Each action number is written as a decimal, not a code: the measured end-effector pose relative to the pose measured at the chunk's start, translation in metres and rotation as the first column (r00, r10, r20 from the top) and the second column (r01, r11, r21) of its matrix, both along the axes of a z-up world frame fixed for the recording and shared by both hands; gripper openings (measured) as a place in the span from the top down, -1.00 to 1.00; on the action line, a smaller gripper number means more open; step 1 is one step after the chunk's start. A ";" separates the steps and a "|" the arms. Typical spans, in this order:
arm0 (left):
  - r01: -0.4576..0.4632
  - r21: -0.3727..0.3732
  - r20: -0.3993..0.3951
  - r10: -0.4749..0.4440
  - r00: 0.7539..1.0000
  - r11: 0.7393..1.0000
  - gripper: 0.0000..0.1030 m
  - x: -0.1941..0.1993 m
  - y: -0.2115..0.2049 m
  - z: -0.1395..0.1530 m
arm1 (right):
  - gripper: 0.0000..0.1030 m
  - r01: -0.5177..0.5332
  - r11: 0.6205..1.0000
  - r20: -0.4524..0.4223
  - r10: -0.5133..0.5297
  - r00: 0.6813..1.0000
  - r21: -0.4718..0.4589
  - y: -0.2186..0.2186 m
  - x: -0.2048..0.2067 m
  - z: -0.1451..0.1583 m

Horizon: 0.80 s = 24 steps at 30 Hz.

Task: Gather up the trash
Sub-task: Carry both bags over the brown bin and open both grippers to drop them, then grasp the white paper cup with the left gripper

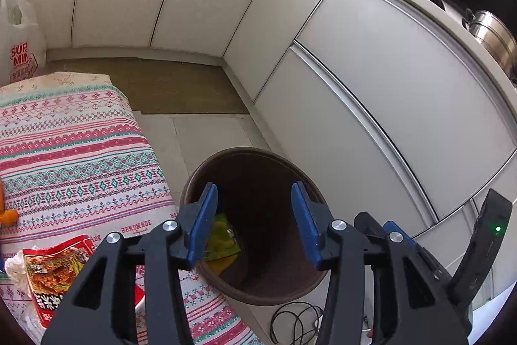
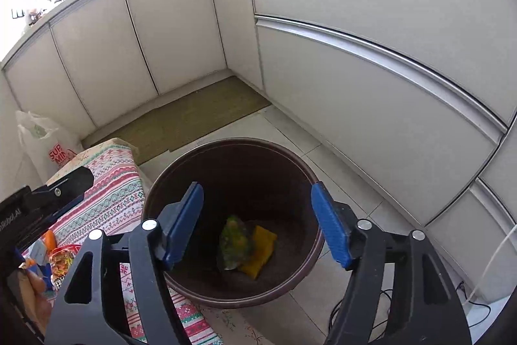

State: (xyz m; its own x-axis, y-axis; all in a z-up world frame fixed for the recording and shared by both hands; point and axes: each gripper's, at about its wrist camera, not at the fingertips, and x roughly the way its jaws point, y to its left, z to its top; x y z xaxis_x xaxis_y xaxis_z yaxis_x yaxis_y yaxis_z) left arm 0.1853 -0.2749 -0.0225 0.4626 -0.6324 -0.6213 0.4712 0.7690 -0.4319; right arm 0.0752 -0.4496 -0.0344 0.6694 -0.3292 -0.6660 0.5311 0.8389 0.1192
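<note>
A dark brown round bin (image 1: 284,293) (image 2: 310,251) stands on the tiled floor beside a cloth-covered table. On its bottom lie a green wrapper (image 2: 235,243) (image 1: 223,238) and a yellow-orange wrapper (image 2: 261,251). My left gripper (image 1: 254,223) hangs above the bin's mouth, open, with nothing between its blue pads. My right gripper (image 2: 258,223) also hovers over the bin, open wide and empty. A red noodle packet (image 1: 56,267) lies on the patterned tablecloth (image 1: 74,157) at lower left, beside crumpled white paper (image 1: 14,272).
White kitchen cabinets (image 1: 387,92) wrap around the corner behind the bin. A brown floor mat (image 2: 187,118) lies by the cabinets. A white shopping bag (image 1: 19,44) stands at far left. Black cables (image 1: 294,325) lie on the floor by the bin. A steel pot (image 1: 494,34) sits on the counter.
</note>
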 end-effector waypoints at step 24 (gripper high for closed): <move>-0.282 0.267 0.174 0.242 0.955 0.921 -0.79 -0.072 0.161 0.027 | -0.87 -0.029 0.952 0.045 0.045 0.998 -0.303 0.137 -0.019 0.040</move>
